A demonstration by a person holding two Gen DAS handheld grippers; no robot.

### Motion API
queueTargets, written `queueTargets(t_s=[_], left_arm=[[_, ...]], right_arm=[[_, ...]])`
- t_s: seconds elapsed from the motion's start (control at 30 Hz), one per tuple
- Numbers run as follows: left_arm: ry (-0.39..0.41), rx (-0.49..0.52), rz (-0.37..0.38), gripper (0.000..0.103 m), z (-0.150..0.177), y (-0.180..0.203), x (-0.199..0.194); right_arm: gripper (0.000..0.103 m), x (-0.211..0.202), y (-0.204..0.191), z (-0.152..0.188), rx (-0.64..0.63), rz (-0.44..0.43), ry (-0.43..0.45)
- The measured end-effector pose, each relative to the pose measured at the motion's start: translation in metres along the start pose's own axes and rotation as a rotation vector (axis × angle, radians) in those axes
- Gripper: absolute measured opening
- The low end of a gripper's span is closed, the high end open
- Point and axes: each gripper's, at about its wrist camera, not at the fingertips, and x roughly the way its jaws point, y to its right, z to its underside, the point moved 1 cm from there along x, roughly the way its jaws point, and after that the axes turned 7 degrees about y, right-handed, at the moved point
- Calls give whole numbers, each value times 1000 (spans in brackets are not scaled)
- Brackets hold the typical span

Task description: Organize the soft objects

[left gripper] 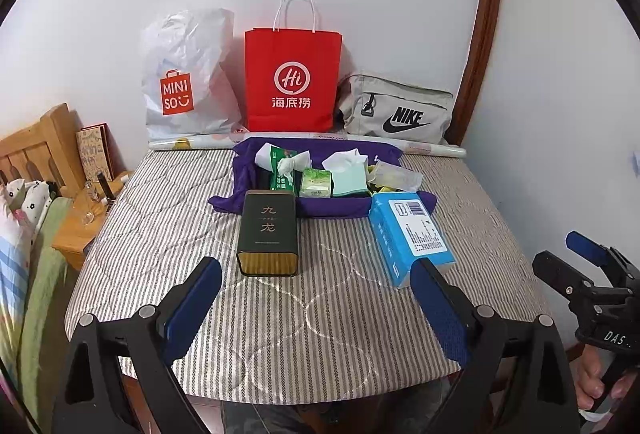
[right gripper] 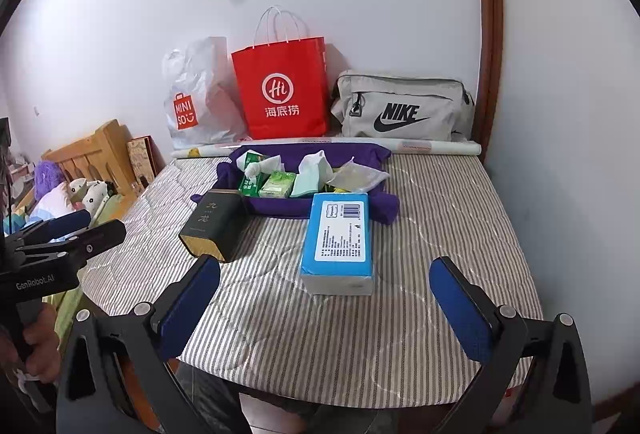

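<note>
A blue tissue pack [left gripper: 412,236] [right gripper: 339,242] lies on the striped table cover, in front of a purple cloth tray [left gripper: 332,207] [right gripper: 280,205]. The tray holds several soft packs: a green wipes pack [left gripper: 282,167] [right gripper: 249,182], a small green tissue pack [left gripper: 316,183] [right gripper: 277,184], a pale green tissue pack [left gripper: 349,175] [right gripper: 308,182] and a clear bag [left gripper: 396,175] [right gripper: 360,175]. My left gripper [left gripper: 320,310] is open and empty near the table's front edge. My right gripper [right gripper: 326,310] is open and empty too, just short of the blue pack.
A dark tea tin [left gripper: 268,234] [right gripper: 214,228] stands left of the blue pack. At the back stand a white Miniso bag [left gripper: 184,81], a red paper bag [left gripper: 292,81], a grey Nike bag [left gripper: 400,111] and a paper roll [left gripper: 432,147]. A wooden bed and nightstand [left gripper: 80,230] lie left.
</note>
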Motion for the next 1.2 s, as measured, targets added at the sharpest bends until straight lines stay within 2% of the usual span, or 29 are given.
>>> queueTargets(t_s=[1.2], left_arm=[[-6,-2,-6,95,6,-1,-5]], right_arm=[[103,-6,-9,6,-3,-14,2]])
